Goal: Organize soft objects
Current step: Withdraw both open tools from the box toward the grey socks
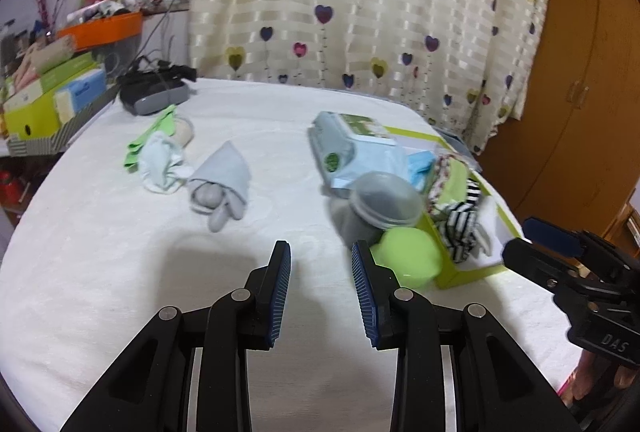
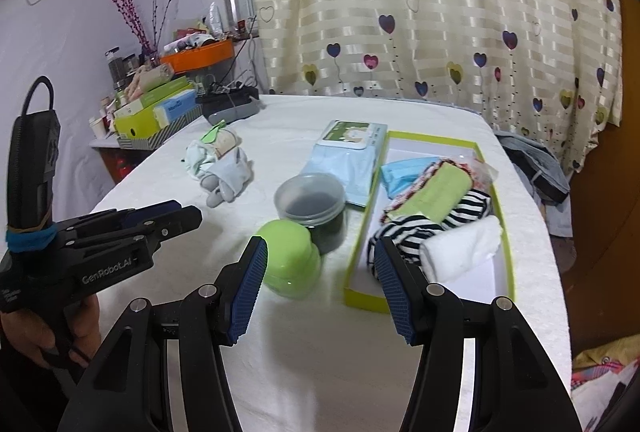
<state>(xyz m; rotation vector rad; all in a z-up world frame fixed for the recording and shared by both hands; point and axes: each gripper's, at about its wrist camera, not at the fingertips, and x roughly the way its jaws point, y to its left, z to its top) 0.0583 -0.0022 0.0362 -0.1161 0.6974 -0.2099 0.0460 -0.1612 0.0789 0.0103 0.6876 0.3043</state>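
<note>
White-covered table [image 2: 304,372], both grippers low over its near edge, nothing in either.

Green-rimmed box [image 2: 507,252], just ahead and right of the right gripper [image 2: 320,288]: this looks like the collecting place. Already inside, as far as shows: a white rolled towel [image 2: 464,252] nearest the tool, a black-and-white striped cloth [image 2: 416,228] beside it, a green folded cloth [image 2: 438,193] behind, a blue piece [image 2: 400,169] at the far end. Roughly half the box floor still bare. Judged about halfway done.

Wipes pack [image 2: 352,155], beyond the box's left wall, flat on the table; whether it counts as a soft item I cannot tell.

Grey-lidded jar [image 2: 310,205] and green-lidded jar [image 2: 290,258], directly ahead of the right gripper's left finger; hard goods, probably not part of the sorting.

Still loose, well ahead and to the left of the left gripper [image 1: 321,290]: grey folded cloth [image 1: 224,183], closest of the lot; pale blue cloth [image 1: 162,163] behind it; green cloth [image 1: 154,135] farthest. These three look like what remains.

Left gripper: jaws part-open, empty, aimed down at bare table short of the grey folded cloth. Right gripper: jaws wide, empty, hovering between green-lidded jar and box corner.
</note>
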